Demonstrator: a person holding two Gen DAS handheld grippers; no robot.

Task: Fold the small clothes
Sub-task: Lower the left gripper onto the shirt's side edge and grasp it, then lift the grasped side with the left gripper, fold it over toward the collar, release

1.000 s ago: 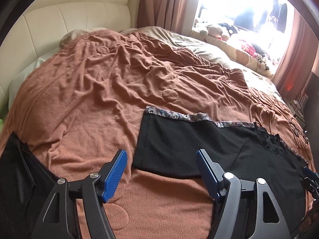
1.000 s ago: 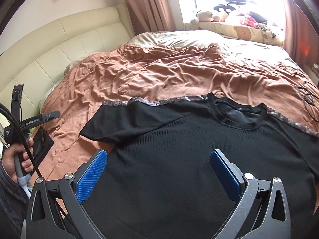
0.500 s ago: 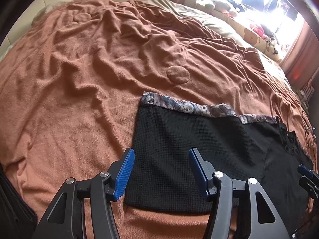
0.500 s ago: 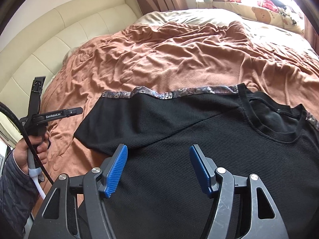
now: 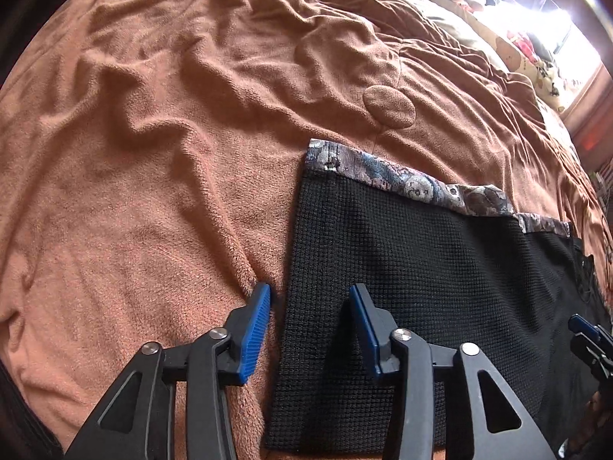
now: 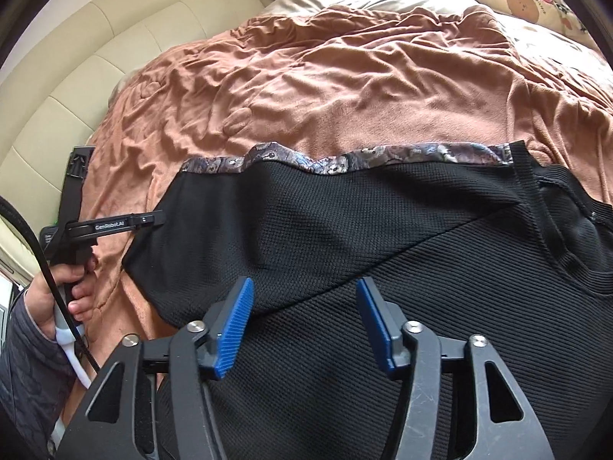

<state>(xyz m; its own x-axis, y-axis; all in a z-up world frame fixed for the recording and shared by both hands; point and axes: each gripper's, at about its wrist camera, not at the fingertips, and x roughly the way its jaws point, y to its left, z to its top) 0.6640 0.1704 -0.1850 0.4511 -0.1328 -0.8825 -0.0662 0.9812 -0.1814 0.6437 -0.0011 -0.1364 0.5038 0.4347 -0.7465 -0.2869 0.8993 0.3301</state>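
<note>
A black waffle-knit T-shirt (image 6: 383, 260) with a patterned grey shoulder band (image 6: 345, 159) lies flat on a brown blanket. Its left sleeve (image 5: 383, 253) fills the left wrist view. My left gripper (image 5: 310, 306) is open and straddles the sleeve's cuff edge, left finger over the blanket, right finger over the sleeve. It also shows from the side in the right wrist view (image 6: 153, 219), held at the cuff. My right gripper (image 6: 304, 299) is open, low over the seam where the sleeve meets the body. The collar (image 6: 567, 230) is at right.
The wrinkled brown blanket (image 5: 172, 153) covers the bed. A cream padded headboard (image 6: 126, 46) is at the left. Stuffed toys and a bright window (image 5: 528, 27) lie at the far side. The person's hand (image 6: 65, 299) holds the left gripper.
Both grippers have come down and forward towards the shirt and their jaws have narrowed. The left one now reaches the cuff edge; the right one is closer to the sleeve seam.
</note>
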